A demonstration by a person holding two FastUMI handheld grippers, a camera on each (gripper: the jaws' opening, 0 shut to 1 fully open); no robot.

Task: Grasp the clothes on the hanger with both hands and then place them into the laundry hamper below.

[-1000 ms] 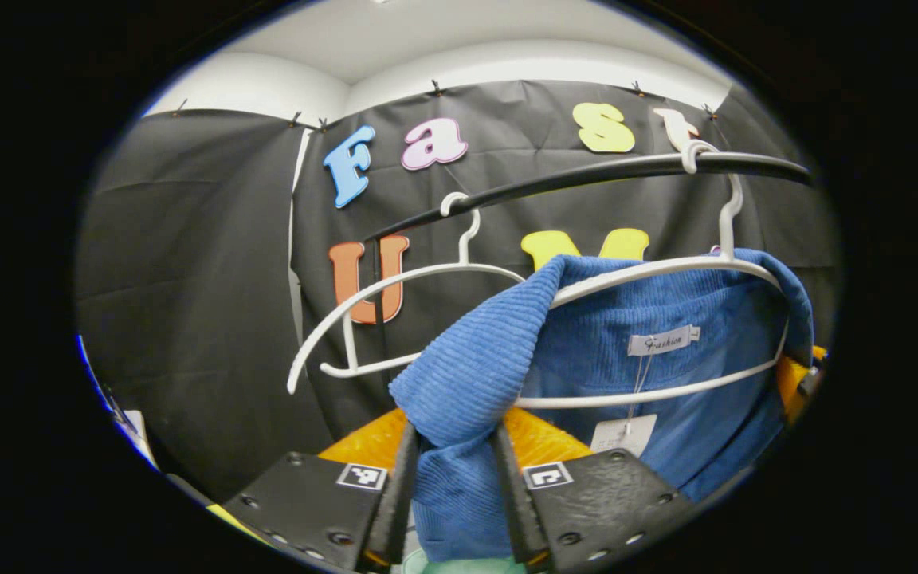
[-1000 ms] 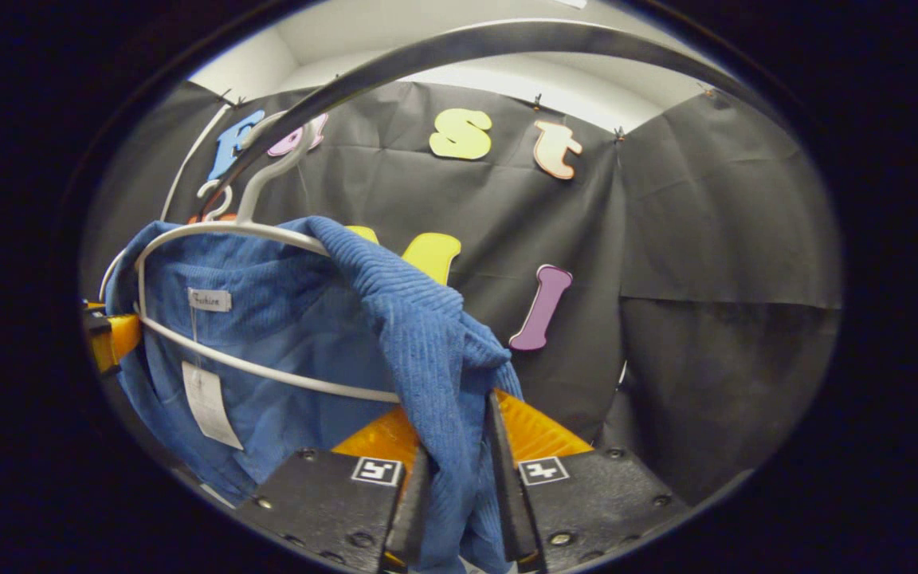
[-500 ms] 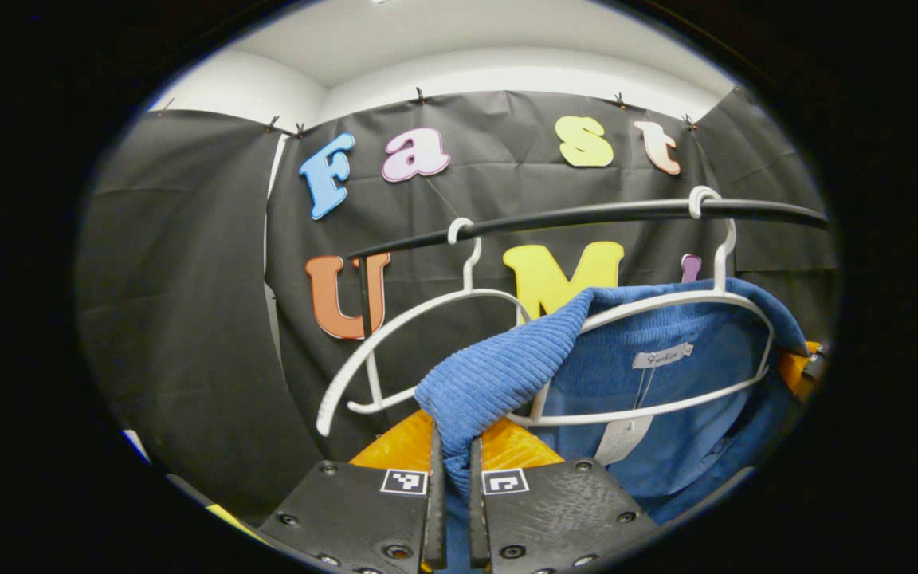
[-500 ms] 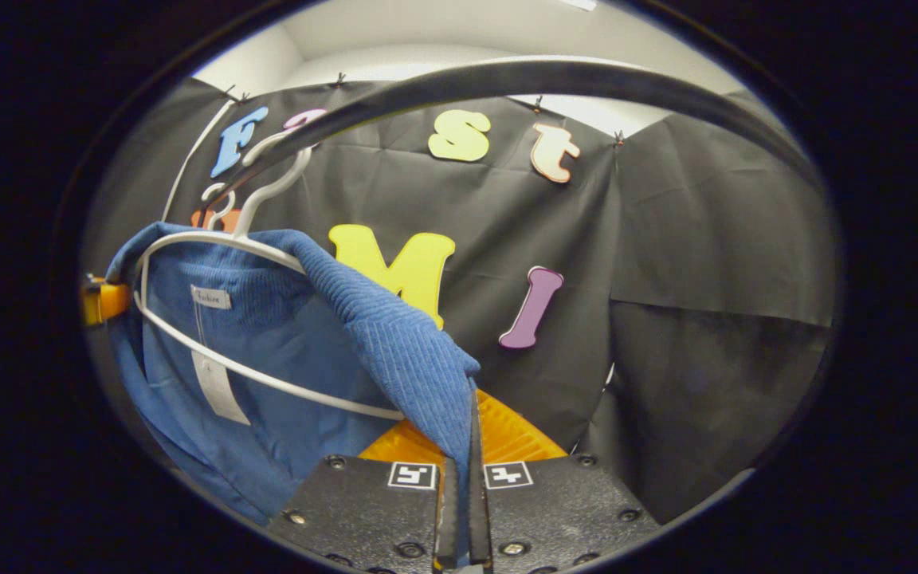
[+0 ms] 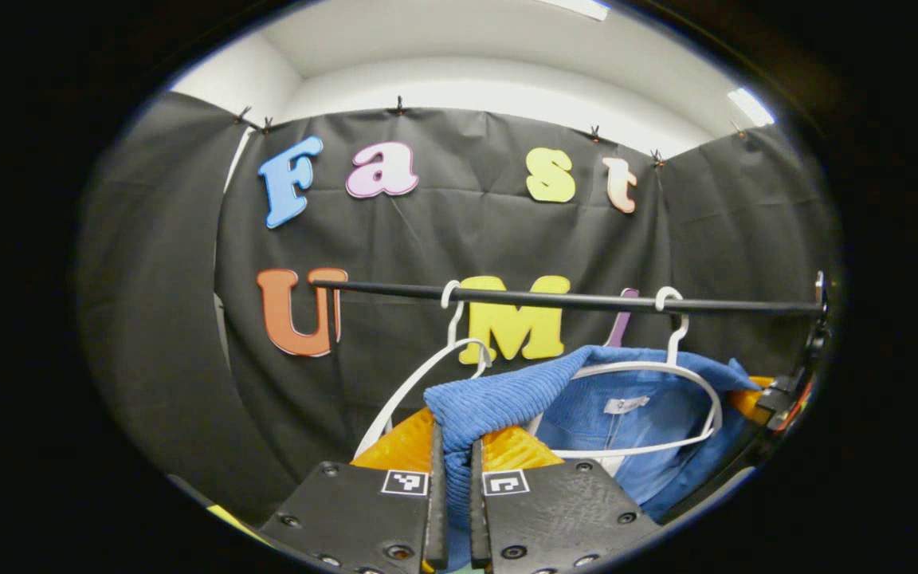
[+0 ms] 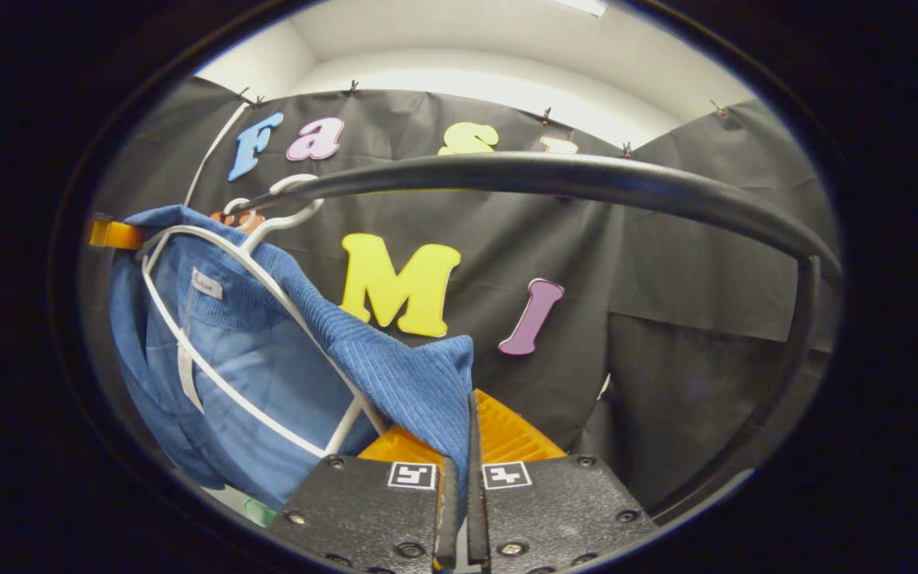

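A blue ribbed garment (image 5: pixel 634 414) hangs on a white hanger (image 5: pixel 666 375) hooked over a black rail (image 5: pixel 570 300). My left gripper (image 5: pixel 454 478) is shut on the garment's left shoulder, a fold of blue cloth (image 5: pixel 499 395) pinched between its fingers. In the right gripper view the same garment (image 6: pixel 228 351) drapes over the white hanger (image 6: pixel 188 351), and my right gripper (image 6: pixel 459 478) is shut on its other shoulder (image 6: pixel 411 383). An orange part of the right gripper (image 5: pixel 754 396) shows past the garment's far side in the left gripper view.
A second, bare white hanger (image 5: pixel 427 375) hangs on the rail to the left of the clothed one. The black rail (image 6: pixel 555 175) arches close over the right gripper, with its upright post (image 6: pixel 794 343) at the right. Something pale green (image 6: pixel 256 510) shows below the garment.
Both grippers closed on the garment's shoulders, then pulled back and down from the rail. The rail and hangers now sit farther off, and the clothed hanger tilts in the right gripper view.
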